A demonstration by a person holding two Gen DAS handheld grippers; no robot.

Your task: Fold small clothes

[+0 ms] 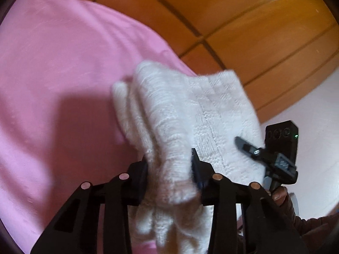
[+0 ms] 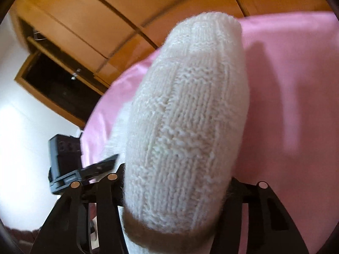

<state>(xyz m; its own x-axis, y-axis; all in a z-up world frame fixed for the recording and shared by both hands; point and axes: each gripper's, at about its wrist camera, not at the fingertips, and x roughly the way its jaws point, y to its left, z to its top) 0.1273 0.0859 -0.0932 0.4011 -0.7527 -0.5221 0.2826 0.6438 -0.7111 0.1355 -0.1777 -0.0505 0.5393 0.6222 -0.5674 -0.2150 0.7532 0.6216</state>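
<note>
One white knitted garment (image 1: 190,114) is all I can count on my task list, bunched into thick folds and held up just above the pink sheet (image 1: 53,63); it could be a small sweater or a hat, I cannot tell which. Two grippers are on it. My left gripper (image 1: 169,175) is clamped on a gathered wad of the knit, both pads pressing into it. My right gripper (image 2: 175,190) has a fat roll of the same wool filling its jaws, and the fabric looks squeezed between them, so I read that as a grip too.

I judge the knit light, soft and limp: it will sag and drape wherever I let it hang, and the thick yarn should give the pads good purchase, not slip. It will stretch if I pull the two grips apart hard. Better holds would be single-layer edges or corners, not these bundled wads.

Behind the sheet stands one wooden wardrobe (image 2: 84,21), with one compartment (image 2: 57,89) open.
</note>
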